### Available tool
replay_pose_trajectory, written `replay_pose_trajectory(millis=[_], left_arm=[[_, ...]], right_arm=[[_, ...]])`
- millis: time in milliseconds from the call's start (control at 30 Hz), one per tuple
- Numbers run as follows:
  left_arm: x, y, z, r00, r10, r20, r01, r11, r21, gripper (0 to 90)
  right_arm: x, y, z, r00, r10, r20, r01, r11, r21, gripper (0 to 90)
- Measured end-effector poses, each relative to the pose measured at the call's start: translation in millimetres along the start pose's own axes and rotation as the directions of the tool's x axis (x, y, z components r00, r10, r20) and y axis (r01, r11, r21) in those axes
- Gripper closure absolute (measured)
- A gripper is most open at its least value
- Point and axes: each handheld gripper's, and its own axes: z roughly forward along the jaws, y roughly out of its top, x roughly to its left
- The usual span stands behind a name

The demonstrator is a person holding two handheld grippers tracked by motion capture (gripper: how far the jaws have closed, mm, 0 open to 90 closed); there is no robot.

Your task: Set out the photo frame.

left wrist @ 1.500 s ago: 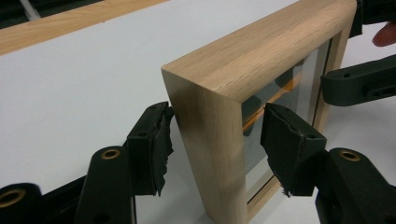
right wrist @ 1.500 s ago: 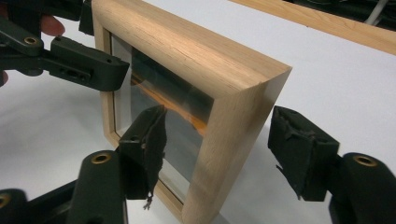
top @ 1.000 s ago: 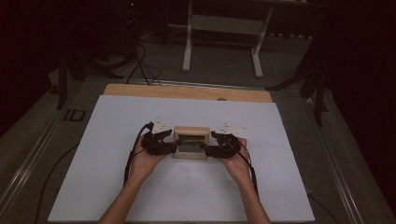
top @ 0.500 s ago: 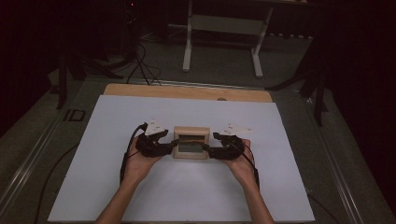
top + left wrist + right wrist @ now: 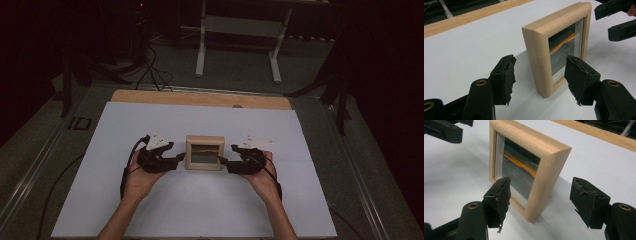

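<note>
Standing upright on its bottom edge near the middle of the desk [image 5: 150, 120], the picture frame [image 5: 204, 153] faces you, its glass front turned toward your edge of the desk and its long axis running side to side, level with the near and far edges. It is a thick frame of pale, unpainted wood with rounded outer corners, and behind the glass sits a dark grey picture crossed by a thin orange streak. Your left gripper [image 5: 176, 161] sits just off the frame's left side with its jaws spread wide; in the left gripper view [image 5: 539, 75] the frame's near upright stands in the gap between the two black pads, and neither pad touches the wood. Your right gripper [image 5: 225, 163] mirrors it at the frame's right side, jaws also wide apart; in the right gripper view [image 5: 540, 200] the frame's corner falls between the pads, again with clear space on both sides. Nothing is gripped by either one. The desk's white sheet carries the frame, with a strip of bare wood [image 5: 200, 98] along the far edge.
</note>
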Motion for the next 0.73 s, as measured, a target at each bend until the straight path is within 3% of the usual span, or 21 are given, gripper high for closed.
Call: replay_pose_trajectory(millis=[733], left_arm=[[11.2, -32.6, -9.2, 0.9994, -0.012, -0.033, 0.015, 0.9977, 0.066, 41.3]], right_arm=[[-5.5, -30.5, -20.0, 0.9998, -0.010, 0.018, 0.009, 0.9990, 0.045, 32.5]])
